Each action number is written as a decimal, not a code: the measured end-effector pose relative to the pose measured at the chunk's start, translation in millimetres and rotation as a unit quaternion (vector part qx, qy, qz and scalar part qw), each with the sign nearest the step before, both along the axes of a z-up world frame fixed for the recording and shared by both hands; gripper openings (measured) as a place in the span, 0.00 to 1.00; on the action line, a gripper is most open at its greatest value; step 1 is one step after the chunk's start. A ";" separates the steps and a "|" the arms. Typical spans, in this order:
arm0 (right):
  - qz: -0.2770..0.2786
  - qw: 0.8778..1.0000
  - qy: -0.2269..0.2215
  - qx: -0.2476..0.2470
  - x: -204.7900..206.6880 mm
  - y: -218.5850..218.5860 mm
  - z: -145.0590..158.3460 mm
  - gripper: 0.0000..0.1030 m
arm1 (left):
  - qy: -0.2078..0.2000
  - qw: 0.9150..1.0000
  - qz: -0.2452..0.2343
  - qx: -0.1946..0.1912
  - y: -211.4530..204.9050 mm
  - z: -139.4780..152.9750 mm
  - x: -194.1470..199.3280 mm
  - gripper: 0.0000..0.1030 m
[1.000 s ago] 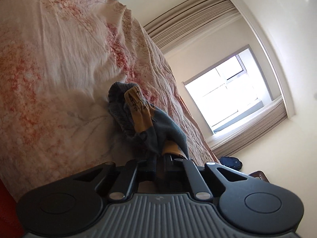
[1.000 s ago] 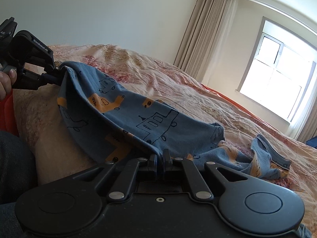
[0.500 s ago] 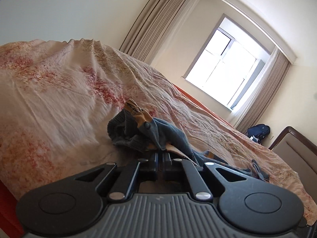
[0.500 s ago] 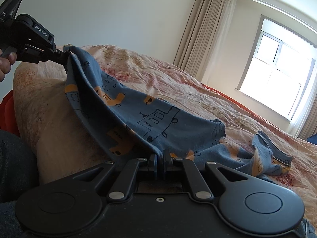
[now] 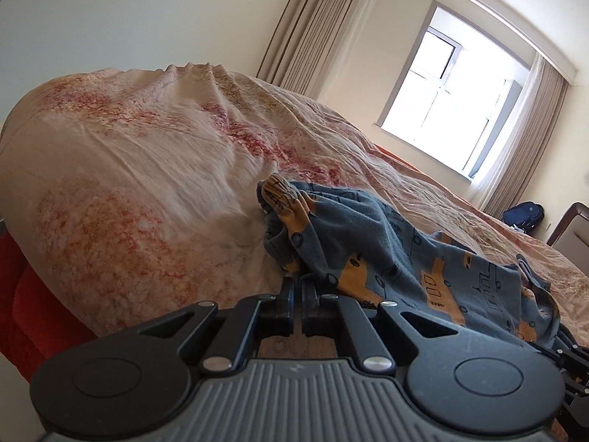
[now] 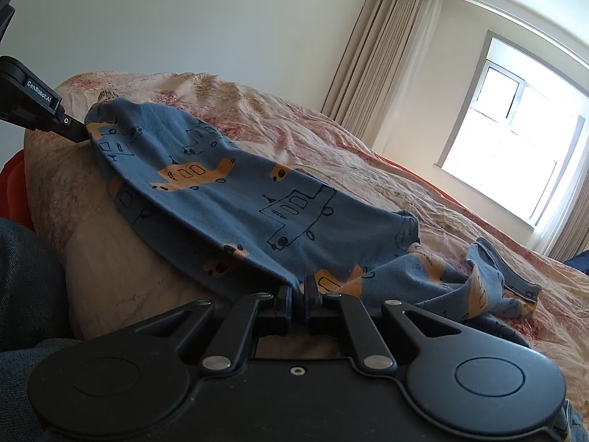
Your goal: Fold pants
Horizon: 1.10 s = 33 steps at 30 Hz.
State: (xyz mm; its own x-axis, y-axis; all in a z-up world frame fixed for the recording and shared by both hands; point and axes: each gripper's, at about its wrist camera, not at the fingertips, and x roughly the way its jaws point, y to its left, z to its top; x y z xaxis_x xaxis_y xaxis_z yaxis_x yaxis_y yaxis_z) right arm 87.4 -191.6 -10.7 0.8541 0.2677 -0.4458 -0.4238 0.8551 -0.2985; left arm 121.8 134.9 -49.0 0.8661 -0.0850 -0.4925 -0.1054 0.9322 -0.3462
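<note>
Grip: our left hand-held gripper point(image 5: 298, 285) and right hand-held gripper point(image 6: 299, 287) each pinch the pants point(image 6: 235, 199).
Done: waistband stretched over the bed point(image 5: 147, 169).
Left: we judge every fold.

Setting: a bedroom in a home. Evidence: a large bed point(image 5: 154, 169) under a crumpled cream cover with red floral print, full-length beige curtains point(image 6: 371, 55) beside a bright white-framed window point(image 5: 452, 92), plain pale walls. Also noted: a dark wooden headboard or chair edge point(image 5: 568, 221) at far right and a dark blue bag point(image 5: 524, 215) against the wall below the window.
</note>
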 end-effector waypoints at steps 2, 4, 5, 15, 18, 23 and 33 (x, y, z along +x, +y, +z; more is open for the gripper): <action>-0.002 1.000 -0.006 -0.009 -2.5 0.9 -1.6 0.06 | 0.001 1.000 -0.001 0.019 -3.5 -0.8 -1.1 0.02; -0.003 1.000 -0.013 -0.019 -4.0 1.9 -5.2 0.06 | 0.002 0.999 -0.007 0.036 -7.7 0.5 -2.2 0.03; -0.003 1.000 -0.014 -0.022 -4.1 2.0 -7.1 0.06 | 0.005 0.999 -0.007 0.041 -9.4 1.4 -2.9 0.03; -0.031 0.998 -0.023 0.041 -22.0 -29.9 1.2 0.79 | -0.007 0.996 -0.003 0.088 -41.0 15.3 -24.3 0.96; -0.048 0.997 -0.025 0.056 -32.3 -49.7 4.9 0.93 | -0.014 0.995 -0.016 0.101 -58.9 22.2 -25.9 0.99; -0.091 0.993 -0.041 0.069 -48.0 -85.8 10.1 0.99 | -0.033 0.991 -0.068 0.109 -106.6 32.2 -15.1 1.00; -0.165 0.986 -0.020 0.008 -34.6 -182.5 23.9 0.99 | -0.085 0.965 -0.232 0.084 -259.6 46.9 25.9 1.00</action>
State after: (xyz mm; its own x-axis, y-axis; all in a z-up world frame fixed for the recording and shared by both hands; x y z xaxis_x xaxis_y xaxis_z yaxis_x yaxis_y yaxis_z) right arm 52.8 -374.0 13.1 0.9128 -0.0204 -0.4079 -0.1106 0.9491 -0.2950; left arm 147.7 -124.7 -2.1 0.8230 -0.4145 -0.3883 0.3824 0.9099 -0.1608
